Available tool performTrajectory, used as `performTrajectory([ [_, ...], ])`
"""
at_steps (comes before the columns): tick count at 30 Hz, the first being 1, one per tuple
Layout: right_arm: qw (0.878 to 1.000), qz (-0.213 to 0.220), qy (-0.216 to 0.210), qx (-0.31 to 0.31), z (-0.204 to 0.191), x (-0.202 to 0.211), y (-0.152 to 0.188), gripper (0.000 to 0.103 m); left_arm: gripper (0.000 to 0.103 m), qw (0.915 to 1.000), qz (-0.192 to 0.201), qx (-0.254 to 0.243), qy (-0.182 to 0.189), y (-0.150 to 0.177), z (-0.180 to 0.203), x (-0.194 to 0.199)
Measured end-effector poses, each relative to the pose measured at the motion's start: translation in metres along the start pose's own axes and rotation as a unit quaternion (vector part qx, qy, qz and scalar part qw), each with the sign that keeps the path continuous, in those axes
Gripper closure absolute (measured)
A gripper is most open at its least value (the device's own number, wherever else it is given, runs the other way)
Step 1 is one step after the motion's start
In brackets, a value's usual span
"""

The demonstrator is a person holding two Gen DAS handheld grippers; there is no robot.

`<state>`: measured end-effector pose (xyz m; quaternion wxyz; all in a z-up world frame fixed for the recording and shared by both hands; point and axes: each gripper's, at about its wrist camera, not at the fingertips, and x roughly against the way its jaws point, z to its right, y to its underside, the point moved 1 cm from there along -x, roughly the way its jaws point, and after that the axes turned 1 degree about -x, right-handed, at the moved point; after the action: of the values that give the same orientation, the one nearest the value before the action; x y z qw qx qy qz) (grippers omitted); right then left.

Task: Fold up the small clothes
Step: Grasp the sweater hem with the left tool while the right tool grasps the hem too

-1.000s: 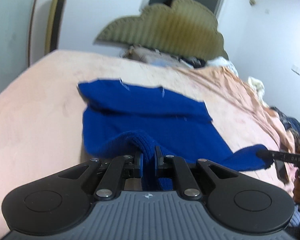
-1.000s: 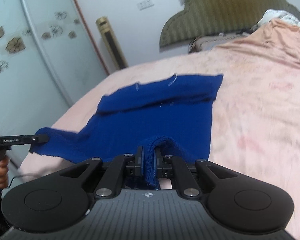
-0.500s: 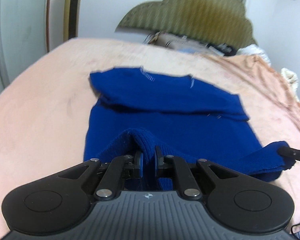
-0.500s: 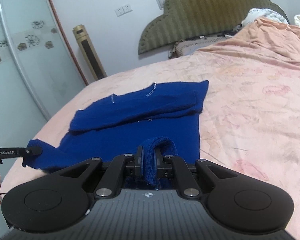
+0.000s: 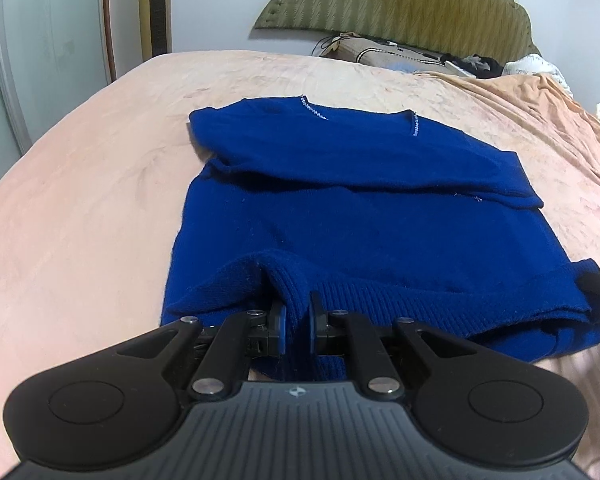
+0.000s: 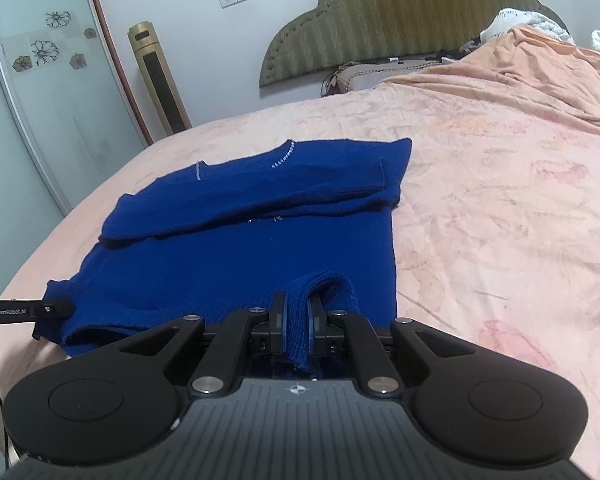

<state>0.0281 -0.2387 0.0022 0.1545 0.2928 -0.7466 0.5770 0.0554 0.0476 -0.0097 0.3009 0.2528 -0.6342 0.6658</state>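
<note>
your left gripper (image 5: 298, 322): black linkages, silver pivot screws behind jaws | blue pads | ribbed grey housing, compass mark

Soft, even room light in both my wrist views.
Fisheye bends the wall (image 6: 260, 32) and bed (image 5: 80, 200) at the edges; dark corners, weak shadows, no glare, slight softness far off.

Royal-blue sweater (image 5: 360, 220) on peach floral bedsheet (image 6: 500, 200), olive striped headboard (image 5: 400, 4)
</note>
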Motion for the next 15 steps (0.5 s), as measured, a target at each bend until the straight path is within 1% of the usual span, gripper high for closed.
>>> performTrajectory([
  [7,1.0,0.002,-0.001,-0.003,0.003,-0.002,-0.002,0.091,0.093,0.9999,0.003,-0.008,-0.011,-0.004,0.005,0.0],
  [15,1.0,0.019,-0.002,0.002,0.0,-0.003,-0.017,0.091,0.093,0.9992,0.014,-0.026,-0.027,-0.019,0.013,-0.002],
])
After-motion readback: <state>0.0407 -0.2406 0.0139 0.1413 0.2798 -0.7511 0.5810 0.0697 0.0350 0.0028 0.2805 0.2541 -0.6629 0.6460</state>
